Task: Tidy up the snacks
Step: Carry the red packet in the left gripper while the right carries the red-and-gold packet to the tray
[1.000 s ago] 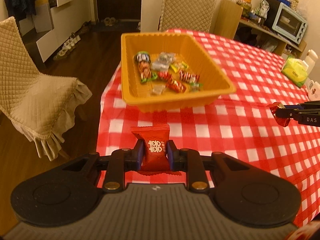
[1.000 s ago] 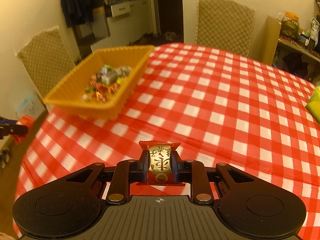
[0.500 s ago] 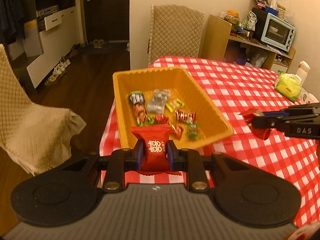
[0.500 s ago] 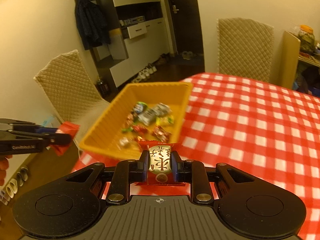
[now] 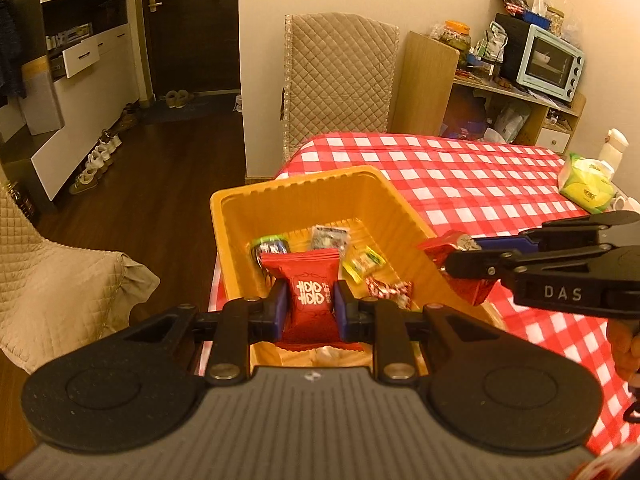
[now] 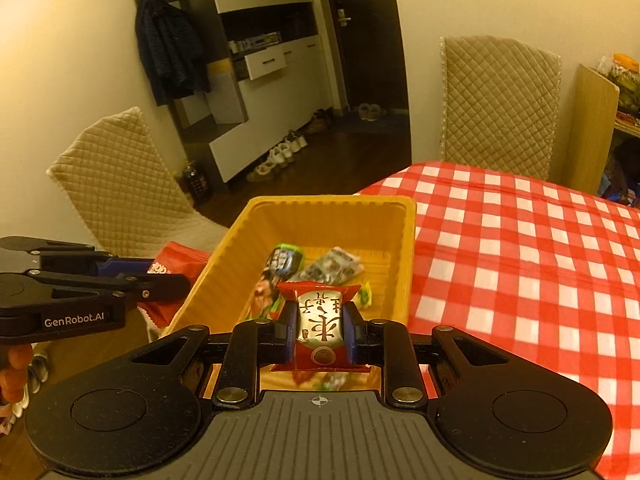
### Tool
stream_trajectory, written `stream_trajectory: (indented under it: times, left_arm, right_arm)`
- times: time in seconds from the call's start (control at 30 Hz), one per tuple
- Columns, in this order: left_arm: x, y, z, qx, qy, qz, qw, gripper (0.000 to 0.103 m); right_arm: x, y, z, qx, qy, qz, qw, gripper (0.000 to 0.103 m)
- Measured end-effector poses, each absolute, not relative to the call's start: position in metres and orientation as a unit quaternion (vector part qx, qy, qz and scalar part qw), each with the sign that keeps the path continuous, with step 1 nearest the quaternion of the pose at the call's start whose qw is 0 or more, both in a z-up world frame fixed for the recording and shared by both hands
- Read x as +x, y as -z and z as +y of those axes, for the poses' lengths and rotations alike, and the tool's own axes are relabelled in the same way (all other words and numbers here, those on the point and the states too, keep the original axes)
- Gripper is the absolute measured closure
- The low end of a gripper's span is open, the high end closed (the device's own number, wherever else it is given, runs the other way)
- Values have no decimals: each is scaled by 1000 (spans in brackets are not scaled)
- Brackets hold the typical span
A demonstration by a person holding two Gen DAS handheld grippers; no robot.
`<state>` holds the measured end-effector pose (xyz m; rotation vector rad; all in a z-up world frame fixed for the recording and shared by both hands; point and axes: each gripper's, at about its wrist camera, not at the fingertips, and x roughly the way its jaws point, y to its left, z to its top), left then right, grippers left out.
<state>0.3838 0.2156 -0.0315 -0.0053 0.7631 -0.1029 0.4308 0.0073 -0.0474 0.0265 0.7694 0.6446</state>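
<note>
Now | left gripper (image 5: 309, 309): red packet (image 5: 310, 298) pinched | right gripper (image 6: 320, 334): gold-faced candy (image 6: 320, 326) pinched | both over tray (image 5: 240, 216)

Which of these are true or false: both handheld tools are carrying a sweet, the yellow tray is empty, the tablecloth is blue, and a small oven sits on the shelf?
1. Both grippers carry a sweet. True: the left gripper pinches a red candy, the right gripper a red and silver candy.
2. The yellow tray is empty. False: several wrapped sweets lie in it.
3. The tablecloth is blue. False: red and white checks.
4. A small oven sits on the shelf. True.
</note>
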Motion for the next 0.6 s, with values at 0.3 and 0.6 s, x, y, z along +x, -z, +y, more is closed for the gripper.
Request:
stream_trajectory:
  times: [0.3, 0.6]
  left_arm:
    - [431, 43, 226, 1, 54, 382, 922, 81]
    - [452, 49, 231, 3, 63, 386, 921, 81]
  right_arm:
    - [476, 63, 28, 19, -282, 373, 883, 79]
    - [508, 74, 48, 17, -267, 360, 894, 79]
